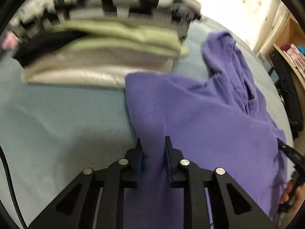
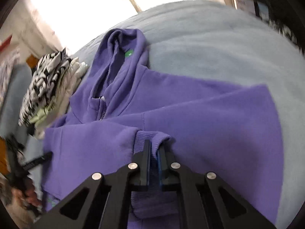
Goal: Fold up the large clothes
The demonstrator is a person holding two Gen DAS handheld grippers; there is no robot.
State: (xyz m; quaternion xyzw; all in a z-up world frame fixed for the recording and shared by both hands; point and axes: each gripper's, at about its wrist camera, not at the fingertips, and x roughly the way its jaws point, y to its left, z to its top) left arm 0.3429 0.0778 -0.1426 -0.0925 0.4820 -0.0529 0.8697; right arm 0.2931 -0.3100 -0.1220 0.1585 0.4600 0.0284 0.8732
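**On the bed, both sleeves pinched, fold coming up**

Across the blue bed lay the purple hoodie. Left tool had closed on a sleeve; right tool was clamped on the ribbed cuff. Next move, I'd guess: carry both sleeves inward over the chest, keeping clear of the folded stack.

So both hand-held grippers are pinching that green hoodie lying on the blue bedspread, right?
Not quite: the hoodie is purple, not green; the right wrist view shows only a small green label inside its hood. Both the left hand-held gripper and right hand-held gripper do pinch it on the blue bedspread.
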